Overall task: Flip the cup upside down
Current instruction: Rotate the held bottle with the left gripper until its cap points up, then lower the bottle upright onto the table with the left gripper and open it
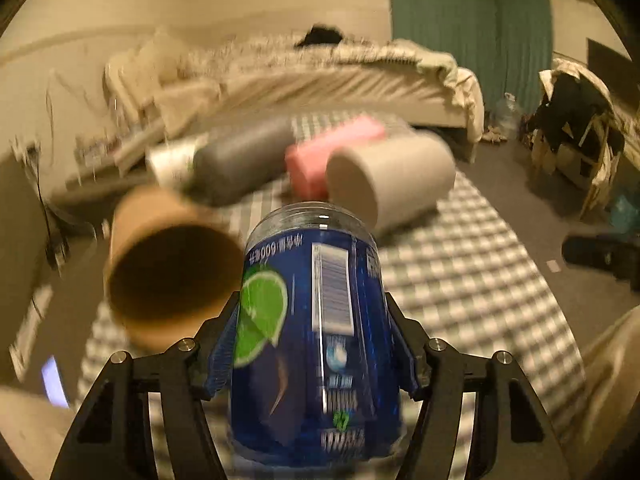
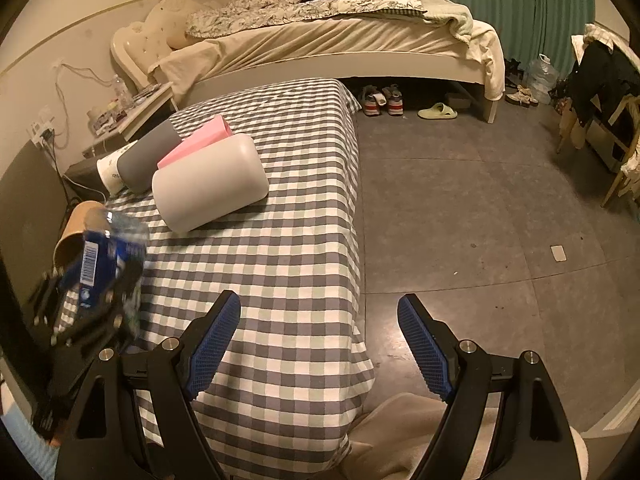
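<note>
My left gripper is shut on a clear plastic bottle with a blue label, its base pointing away from the camera, held above the checked table. The same bottle and the left gripper show blurred at the left of the right wrist view. A brown paper cup lies on its side just left of the bottle, mouth toward the camera; it shows behind the bottle in the right wrist view. My right gripper is open and empty over the table's near right edge.
On the checked tablecloth lie a white cylinder, a grey and white bottle and a pink box. A bed stands behind. Grey floor with shoes lies to the right.
</note>
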Motion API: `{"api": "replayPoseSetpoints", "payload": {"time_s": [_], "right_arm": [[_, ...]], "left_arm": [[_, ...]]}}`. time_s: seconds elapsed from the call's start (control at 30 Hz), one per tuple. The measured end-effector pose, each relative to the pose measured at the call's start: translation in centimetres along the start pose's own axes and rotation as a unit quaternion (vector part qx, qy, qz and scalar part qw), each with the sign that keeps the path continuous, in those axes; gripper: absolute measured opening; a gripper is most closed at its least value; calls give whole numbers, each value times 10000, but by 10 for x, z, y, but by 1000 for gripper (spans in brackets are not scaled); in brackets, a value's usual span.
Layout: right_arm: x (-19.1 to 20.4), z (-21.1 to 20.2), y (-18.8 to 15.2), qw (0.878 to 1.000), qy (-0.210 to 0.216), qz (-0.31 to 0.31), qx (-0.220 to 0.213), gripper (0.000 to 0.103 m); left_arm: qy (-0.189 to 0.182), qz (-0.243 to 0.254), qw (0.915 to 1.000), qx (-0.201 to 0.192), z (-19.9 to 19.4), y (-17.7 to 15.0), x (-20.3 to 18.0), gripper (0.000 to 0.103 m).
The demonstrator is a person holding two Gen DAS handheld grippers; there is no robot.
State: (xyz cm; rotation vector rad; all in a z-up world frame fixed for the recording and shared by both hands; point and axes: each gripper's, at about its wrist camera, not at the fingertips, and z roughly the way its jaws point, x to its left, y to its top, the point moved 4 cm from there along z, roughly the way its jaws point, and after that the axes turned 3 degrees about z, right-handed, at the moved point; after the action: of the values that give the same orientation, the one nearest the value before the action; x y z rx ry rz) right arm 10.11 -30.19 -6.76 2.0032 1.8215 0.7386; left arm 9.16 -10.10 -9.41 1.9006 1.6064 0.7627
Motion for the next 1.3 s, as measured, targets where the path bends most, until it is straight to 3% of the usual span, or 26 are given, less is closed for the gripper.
{"api": "replayPoseSetpoints", "payload": {"time_s": [0.2, 0.3, 0.43, 0.5, 0.63, 0.7, 0.77, 0.83, 0.93, 1.0, 1.07, 1.13, 1.2, 1.3], "right_arm": [[2, -1, 0, 10000, 1, -24, -19, 81], [6, -2, 0, 9999, -7, -115, -36, 81], [6, -1, -1, 9999, -9, -116, -4, 81], [5, -1, -1, 10000, 6, -80, 9, 81], [3, -1, 0, 10000, 45, -28, 11, 81], [2, -1, 0, 10000, 78, 1, 15, 81], [1, -1, 0, 9999, 109, 28, 27, 81], [0, -1, 0, 9999, 127, 48, 26, 81], [-2, -1, 1, 9999, 142, 78, 33, 81], [-3, -1, 1, 9998, 155, 103, 36, 81], [-4, -1, 1, 9998, 162, 122, 23, 81], [-3, -1, 2, 9998, 155, 121, 14, 81], [-3, -1, 1, 9998, 142, 107, 1, 81], [-2, -2, 1, 9999, 124, 79, -23, 81]], "left_arm": [[-294, -138, 9987, 385, -4, -1, 2, 65], [-603, -78, 9939, 922, -1, 6, -2, 68], [-430, -109, 9859, 1615, 6, 21, 3, 76], [-633, -317, 9775, 1988, 12, 35, 8, 78], [-813, -721, 9514, 2881, 39, 46, 17, 78], [-876, -769, 9432, 3110, 51, 49, 19, 75], [-899, -668, 9437, 3112, 53, 55, 17, 75], [-901, -520, 9475, 3024, 51, 63, 13, 74], [-863, -441, 9626, 2531, 40, 80, 11, 74], [-781, -408, 9799, 1790, 24, 91, 10, 74], [-762, -478, 9913, 964, 5, 94, 9, 75], [-684, -621, 9954, 257, -3, 94, 15, 75], [-503, -693, 9940, -683, -16, 77, 20, 75], [-154, -718, 9918, -1044, -11, 55, 24, 75]]}}
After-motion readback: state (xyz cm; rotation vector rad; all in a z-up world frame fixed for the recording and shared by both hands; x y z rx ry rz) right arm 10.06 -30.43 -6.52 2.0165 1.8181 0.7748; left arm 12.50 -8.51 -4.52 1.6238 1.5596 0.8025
